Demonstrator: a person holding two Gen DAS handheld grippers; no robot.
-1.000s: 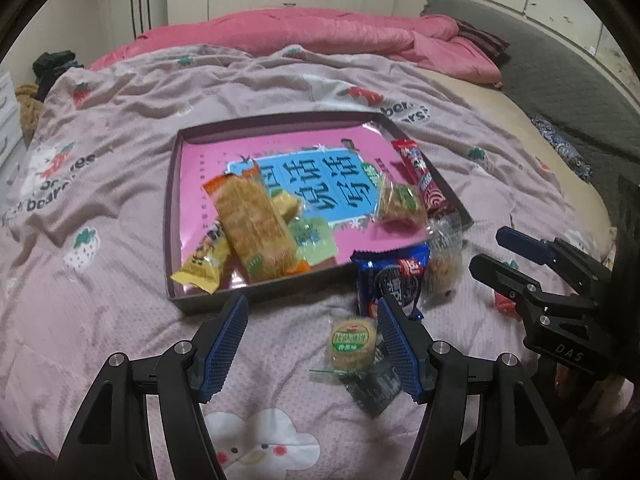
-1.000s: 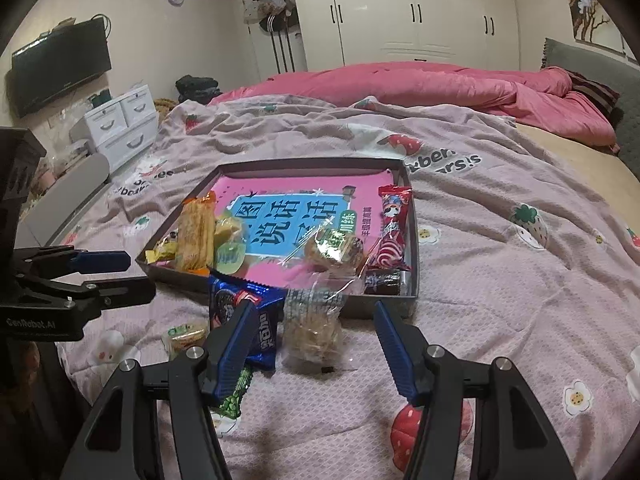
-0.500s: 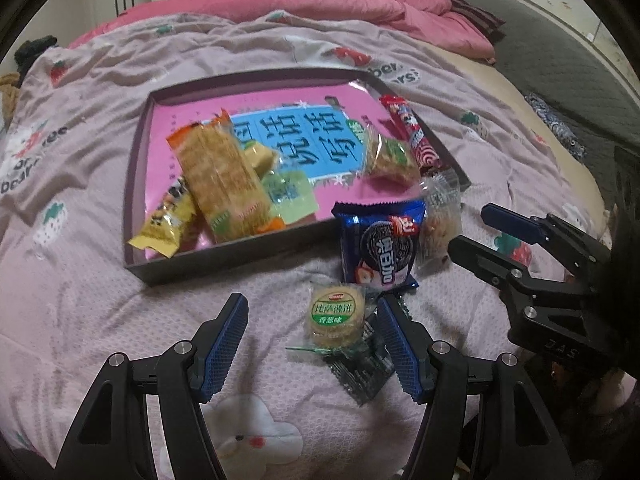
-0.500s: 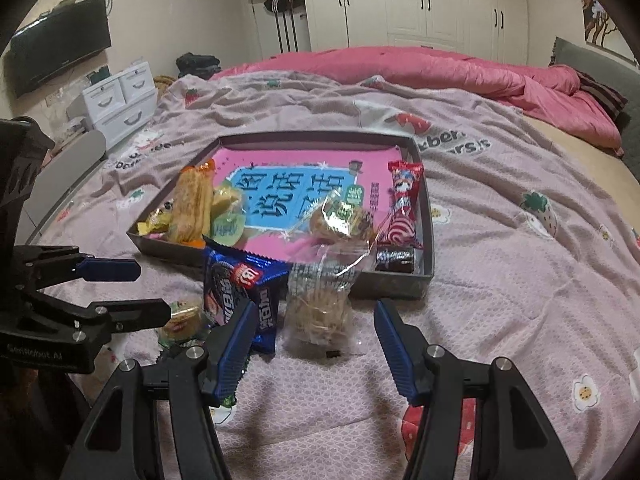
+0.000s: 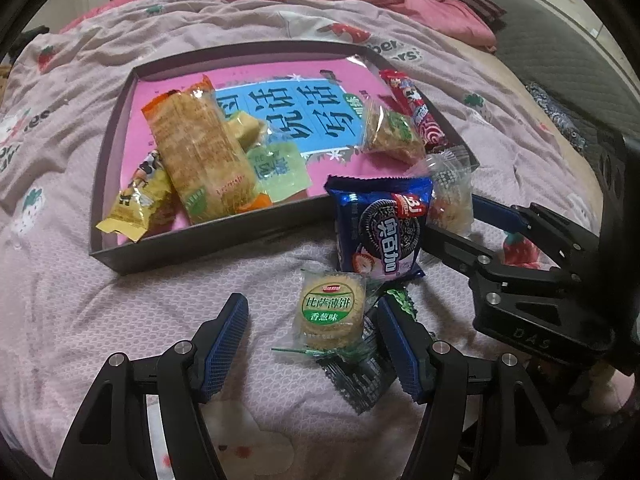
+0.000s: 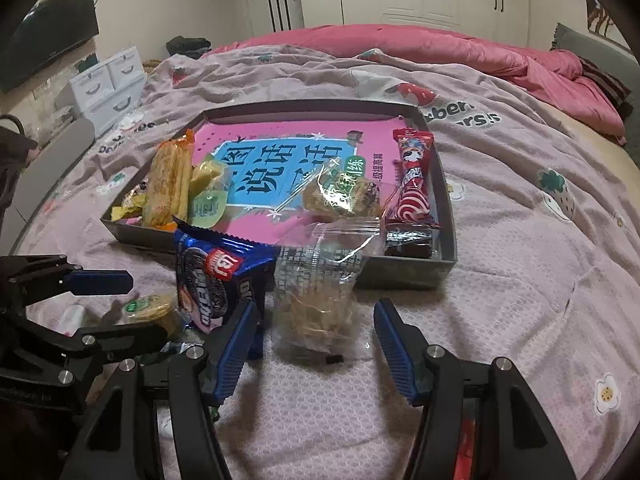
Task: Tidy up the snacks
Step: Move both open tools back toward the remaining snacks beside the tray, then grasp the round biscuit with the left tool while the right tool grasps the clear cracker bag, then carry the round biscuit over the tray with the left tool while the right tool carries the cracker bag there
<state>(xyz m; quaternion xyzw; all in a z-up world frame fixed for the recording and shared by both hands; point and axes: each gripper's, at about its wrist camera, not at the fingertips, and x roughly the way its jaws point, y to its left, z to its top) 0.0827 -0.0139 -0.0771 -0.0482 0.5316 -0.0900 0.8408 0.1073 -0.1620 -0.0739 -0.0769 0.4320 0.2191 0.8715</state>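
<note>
left gripper (image 5: 312, 344) hanging part open over the round green cracker pack (image 5: 330, 312), blue ribbed pads either side, nothing pinched yet. right gripper (image 6: 316, 340) same deal, jaws apart around the clear crinkly bag (image 6: 320, 300) of pale shredded stuff, not touching it. both packs lying on the pink quilt (image 6: 520, 280) just off the near edge of the grey tray (image 5: 200, 248), blue sandwich-cookie pack (image 5: 380, 228) between them, leaning on that edge. probably feather-light, all of it. cracker pack: stiff brittle discs in slick film, so best grabbed across the flat sides, gently, or crumbs. clear bag: floppy, slippery, likely to squash and slide, so better pinched at the bulky middle than the loose top. quilt soft and bumpy, gives under a push. tray already carrying a long wafer pack (image 5: 200, 152) and a red candy stick (image 5: 412, 108) on a glossy pink book.
</note>
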